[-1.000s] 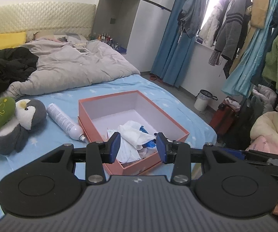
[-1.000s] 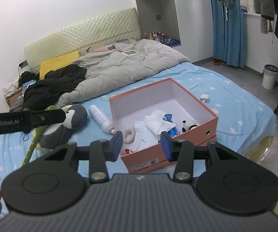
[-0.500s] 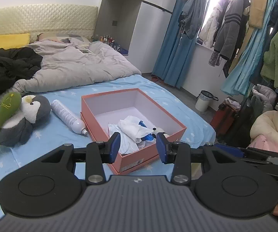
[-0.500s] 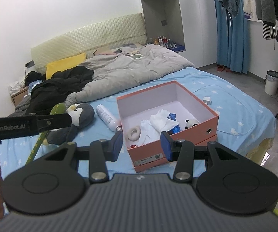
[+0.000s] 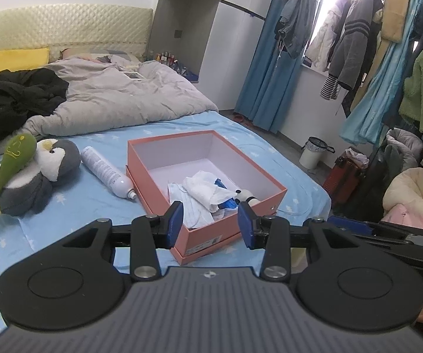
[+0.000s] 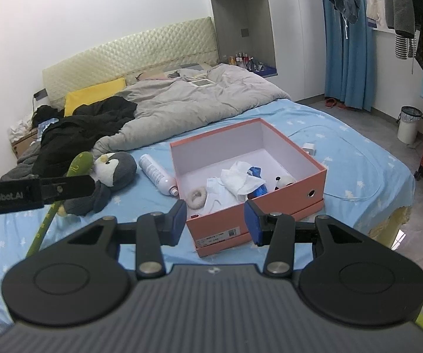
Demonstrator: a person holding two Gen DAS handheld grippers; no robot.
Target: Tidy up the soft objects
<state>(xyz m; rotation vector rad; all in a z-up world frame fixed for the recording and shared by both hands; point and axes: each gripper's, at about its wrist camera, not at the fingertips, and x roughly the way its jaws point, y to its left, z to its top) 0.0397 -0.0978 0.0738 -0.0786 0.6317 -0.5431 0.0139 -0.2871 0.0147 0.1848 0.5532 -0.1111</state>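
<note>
An open pink box (image 5: 252,173) (image 6: 319,178) sits on the blue bed. It holds white cloths (image 5: 202,191) (image 6: 238,181), a small panda toy (image 5: 242,195) (image 6: 283,181) and a fluffy ring (image 6: 195,195). A grey penguin plush (image 5: 39,173) (image 6: 110,173) with a green stick toy (image 5: 2,164) (image 6: 77,166) lies left of the box. A white bottle (image 5: 105,172) (image 6: 157,173) lies between them. My left gripper (image 5: 210,225) and right gripper (image 6: 216,223) are both open and empty, held back from the box's near side.
A grey duvet (image 5: 117,97) and black clothes (image 5: 14,94) cover the head of the bed. A white charger with cable (image 6: 310,148) lies right of the box. Hanging clothes (image 5: 388,58), a bin (image 5: 313,153) and a suitcase (image 5: 345,176) stand on the right.
Both grippers have drawn back and up from the box, so it looks smaller and farther. Both stay open and empty.
</note>
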